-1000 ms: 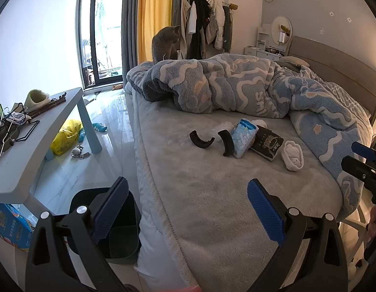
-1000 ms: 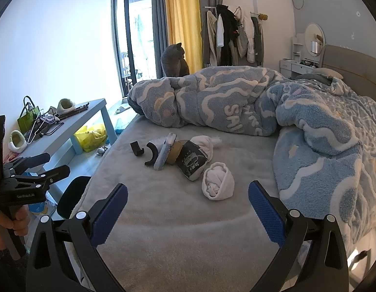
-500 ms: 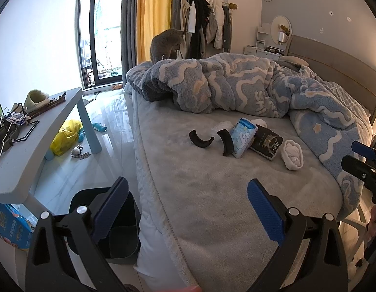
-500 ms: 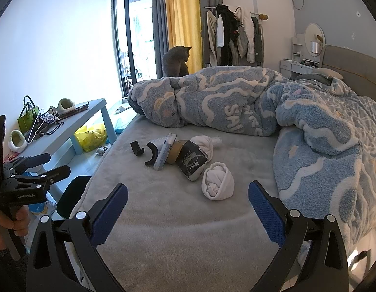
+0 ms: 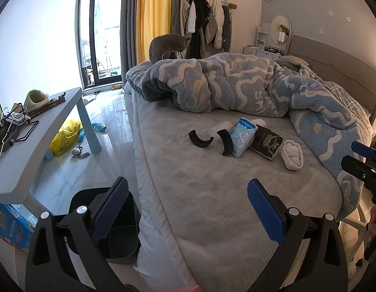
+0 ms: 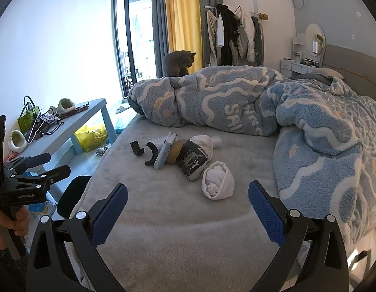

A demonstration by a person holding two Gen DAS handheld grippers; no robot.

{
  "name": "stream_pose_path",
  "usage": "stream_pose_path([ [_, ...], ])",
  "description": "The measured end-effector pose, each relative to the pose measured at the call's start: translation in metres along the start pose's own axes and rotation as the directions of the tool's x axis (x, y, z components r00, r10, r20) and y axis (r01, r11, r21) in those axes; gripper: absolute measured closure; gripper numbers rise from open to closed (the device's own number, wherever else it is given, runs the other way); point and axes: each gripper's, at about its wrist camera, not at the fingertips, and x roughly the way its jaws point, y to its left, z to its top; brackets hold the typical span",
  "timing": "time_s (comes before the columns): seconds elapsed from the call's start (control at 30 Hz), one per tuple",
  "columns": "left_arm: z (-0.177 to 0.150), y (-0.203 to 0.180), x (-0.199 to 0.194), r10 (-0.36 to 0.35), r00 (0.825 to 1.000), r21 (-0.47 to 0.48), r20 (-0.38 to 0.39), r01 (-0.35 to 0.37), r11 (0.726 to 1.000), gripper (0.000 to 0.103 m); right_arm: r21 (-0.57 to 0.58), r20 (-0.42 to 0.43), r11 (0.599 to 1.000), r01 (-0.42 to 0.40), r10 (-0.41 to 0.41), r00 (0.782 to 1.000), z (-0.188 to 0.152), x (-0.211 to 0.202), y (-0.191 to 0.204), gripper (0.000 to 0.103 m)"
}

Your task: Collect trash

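Right now I hold both grippers above the near end of the bed (image 6: 178, 238), neither touching anything. My left gripper (image 5: 188, 209) has its fingers spread wide and grips nothing; it hangs over the bed's left edge, with the black bin (image 5: 119, 241) on the floor just below its left finger. My right gripper (image 6: 188, 209) is likewise spread wide and carries nothing. The trash lies in a loose cluster mid-bed, ahead of both grippers: two curved black pieces (image 5: 200, 141), a blue tissue pack (image 5: 242, 137), a dark wrapper (image 6: 191, 163) leaning against it, and a white wad (image 6: 218, 183) nearest my right fingers. Behind the cluster is a bunched blue blanket (image 6: 236, 102), with a grey cat (image 6: 178, 63) at its far end.
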Motion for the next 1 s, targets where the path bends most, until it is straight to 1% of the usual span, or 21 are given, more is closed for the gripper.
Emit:
stream_pose_path([
  [0.67, -0.002, -0.003, 0.001, -0.002, 1.000, 0.000, -0.002, 0.002, 1.000, 0.003, 0.005, -0.001, 1.000, 0.000, 0.000, 1.000, -0.001, -0.001, -0.003, 0.003],
  [0.77, -0.008, -0.010, 0.007, -0.005, 1.000, -0.006, -0.006, 0.005, 1.000, 0.003, 0.008, -0.003, 1.000, 0.002, -0.002, 1.000, -0.001, 0.000, -0.004, 0.003],
  [0.93, -0.011, -0.013, 0.011, -0.025, 1.000, -0.021, -0.019, 0.024, 0.999, 0.003, 0.008, -0.029, 1.000, 0.012, -0.012, 1.000, -0.004, 0.010, -0.006, 0.003],
  [1.0, -0.010, -0.012, 0.012, -0.019, 1.000, -0.020, -0.020, 0.019, 1.000, 0.003, 0.013, -0.037, 1.000, 0.014, -0.013, 0.999, -0.005, 0.013, -0.007, 0.003],
])
